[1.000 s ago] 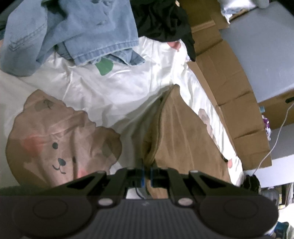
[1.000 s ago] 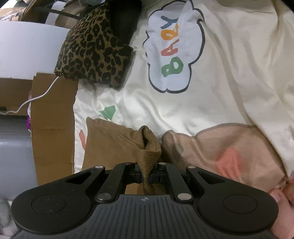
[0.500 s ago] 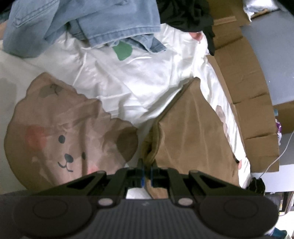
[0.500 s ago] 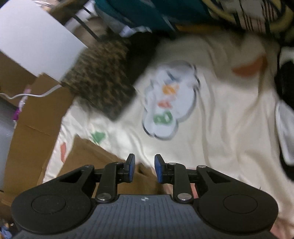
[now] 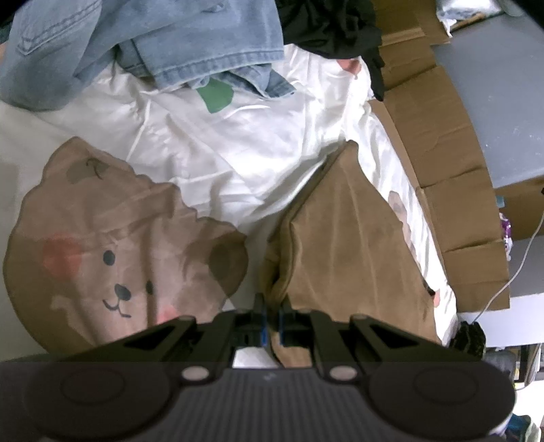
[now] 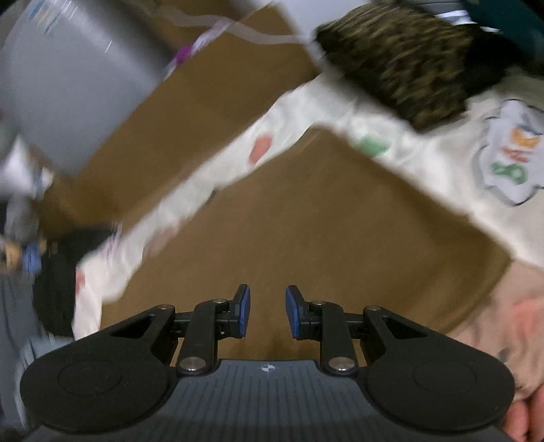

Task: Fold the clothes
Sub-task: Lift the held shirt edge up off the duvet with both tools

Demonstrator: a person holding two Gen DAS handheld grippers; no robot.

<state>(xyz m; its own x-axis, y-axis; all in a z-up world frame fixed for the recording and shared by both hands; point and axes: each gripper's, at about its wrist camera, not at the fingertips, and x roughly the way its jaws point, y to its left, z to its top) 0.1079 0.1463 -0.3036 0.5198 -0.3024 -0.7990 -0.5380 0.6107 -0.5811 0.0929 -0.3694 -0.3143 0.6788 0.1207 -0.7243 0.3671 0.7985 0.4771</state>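
From the left wrist, the left gripper (image 5: 270, 321) had its fingers (image 5: 260, 321) clenched on a bunched corner of the brown garment (image 5: 343, 251), the cloth rising in a small fold between the blue pads. The garment lay spread flat over the right side of the bed sheet (image 5: 238, 149), its far corner pointing away from the camera. To its left the sheet carried a printed bear face (image 5: 115, 244). At the top, a heap of blue denim (image 5: 153, 37) and a black garment (image 5: 336, 27) lay on the sheet. Flattened cardboard (image 5: 442, 163) ran along the sheet's right edge, with a white cable (image 5: 513, 272) trailing past it.

From the right wrist, much blurred, the right gripper (image 6: 267, 314) hung over the brown garment (image 6: 323, 217) with its fingers (image 6: 243, 314) released and apart, nothing between them; they had just been opening. The garment lay flat beneath, one corner pointing away, on the cream sheet (image 6: 425, 156). A leopard-print cushion (image 6: 401, 68) sat at the upper right, beside a cloud-shaped print (image 6: 513, 153) with coloured letters. Cardboard (image 6: 190, 112) and a grey surface (image 6: 68, 78) filled the upper left. Part of a hand (image 6: 520, 418) showed at the lower right edge.
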